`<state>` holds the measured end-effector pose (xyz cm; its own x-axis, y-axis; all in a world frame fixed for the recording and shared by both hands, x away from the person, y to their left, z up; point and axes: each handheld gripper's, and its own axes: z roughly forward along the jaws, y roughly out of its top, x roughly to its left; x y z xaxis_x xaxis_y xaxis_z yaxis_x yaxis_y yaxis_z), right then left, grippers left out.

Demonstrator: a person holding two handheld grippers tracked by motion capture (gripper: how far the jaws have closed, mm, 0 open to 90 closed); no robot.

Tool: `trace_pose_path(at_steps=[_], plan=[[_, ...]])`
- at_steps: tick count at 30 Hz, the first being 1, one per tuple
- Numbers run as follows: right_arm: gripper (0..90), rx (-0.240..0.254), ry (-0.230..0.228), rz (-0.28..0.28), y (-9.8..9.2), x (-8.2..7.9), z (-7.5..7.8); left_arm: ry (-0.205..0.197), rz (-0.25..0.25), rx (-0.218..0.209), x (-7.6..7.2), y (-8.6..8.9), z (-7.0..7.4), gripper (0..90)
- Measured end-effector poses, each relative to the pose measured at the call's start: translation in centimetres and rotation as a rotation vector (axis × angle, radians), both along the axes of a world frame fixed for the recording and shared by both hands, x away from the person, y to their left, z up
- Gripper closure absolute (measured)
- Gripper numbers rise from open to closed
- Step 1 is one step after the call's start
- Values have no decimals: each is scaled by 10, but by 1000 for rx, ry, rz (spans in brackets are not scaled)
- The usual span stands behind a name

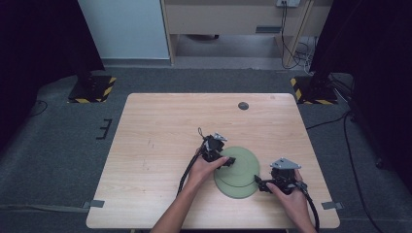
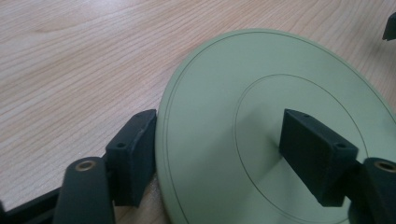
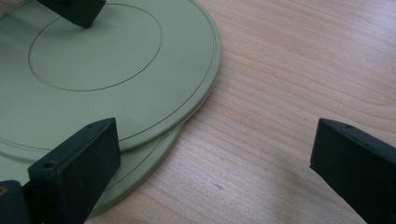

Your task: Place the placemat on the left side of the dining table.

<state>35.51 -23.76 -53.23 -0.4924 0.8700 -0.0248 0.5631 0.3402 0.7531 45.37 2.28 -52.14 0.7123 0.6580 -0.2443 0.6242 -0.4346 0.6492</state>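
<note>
Two pale green plates lie stacked and a little offset on the wooden table, the upper plate (image 1: 245,160) (image 2: 210,84) (image 3: 140,98) over the lower plate (image 1: 238,188) (image 3: 140,163). My left gripper (image 1: 228,162) (image 2: 219,123) straddles the upper plate's rim. One jaw sits against the outer edge on the table and the other rests over the plate's inner ring, with a wide gap between them. My right gripper (image 1: 260,183) (image 3: 217,135) stands open at the plates' right edge. One of its jaws is above the rims and the other is over bare wood.
A small dark round disc (image 1: 243,105) sits near the table's far edge. Grey tape tabs (image 1: 96,203) mark the near corners. Cables trail from both grippers toward the near edge. Bare wood (image 1: 155,145) spreads to the left and beyond the plates.
</note>
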Motion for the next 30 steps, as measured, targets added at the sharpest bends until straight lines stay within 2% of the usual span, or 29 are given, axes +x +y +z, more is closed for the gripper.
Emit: trace_pose_path(at_steps=[1,4,7,8,9,10,11,16,20,24,26,28,30], plan=[[18,0,0,0,0,0,0,0,0,0,0,0,0,296],[15,1,0,1,0,0,0,-42,17,23,-3,1,7,378],[15,0,0,1,0,0,0,-71,17,19,-6,3,13,449],[15,0,0,0,0,0,0,-93,31,-1,-8,5,20,479],[15,0,0,-1,0,0,0,-98,37,-16,-9,7,23,515],[15,0,0,-1,0,0,0,-98,37,-16,-9,7,23,545],[10,-2,-2,-3,0,0,0,-102,41,-58,-11,8,28,573],[9,-1,-1,-5,0,0,0,-92,22,-105,-15,10,34,662],[9,-1,-1,-5,0,0,0,-65,1,-106,-15,10,32,707],[8,-2,-2,-6,0,0,0,-56,-2,-105,-16,11,31,749],[8,-3,-1,-5,0,0,0,-71,-7,-85,-17,10,31,770],[8,-3,-2,-4,0,0,0,-75,-9,-83,-18,9,31,782],[8,-3,-2,-5,0,0,0,-96,-13,-53,-20,7,31,802]])
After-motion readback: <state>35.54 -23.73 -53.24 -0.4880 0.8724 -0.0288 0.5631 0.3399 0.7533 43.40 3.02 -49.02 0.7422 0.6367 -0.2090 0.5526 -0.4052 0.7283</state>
